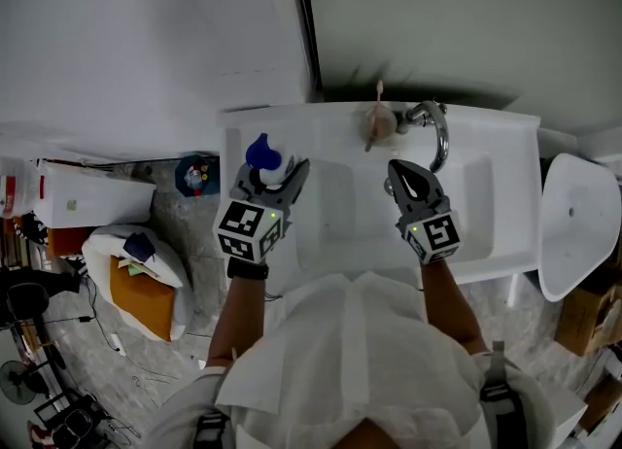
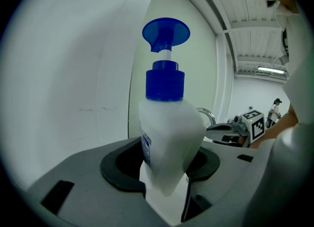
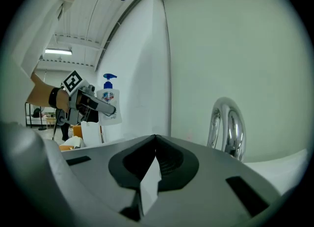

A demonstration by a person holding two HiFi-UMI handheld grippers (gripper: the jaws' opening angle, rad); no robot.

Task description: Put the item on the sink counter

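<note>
Blue-capped bottle (image 2: 169,137) is hanging upright, clamped in my left gripper (image 1: 272,178), over the left end of the sink counter (image 1: 233,134), with my right gripper (image 1: 408,179) clenched empty.

White bench (image 1: 486,160) against the wall, basin (image 1: 335,214) sunk in it between the left fingers (image 1: 297,181) and right fingers (image 1: 416,183). Chrome tap (image 1: 439,136) on the back rim, just beyond the right fingers. Small brownish item with a pink stick (image 1: 378,122) beside the tap, kind unclear. Grey mottled floor (image 1: 185,219) left of the left fingers carries a blue round object (image 1: 197,175) and a white sack with orange contents (image 1: 136,282).
</note>
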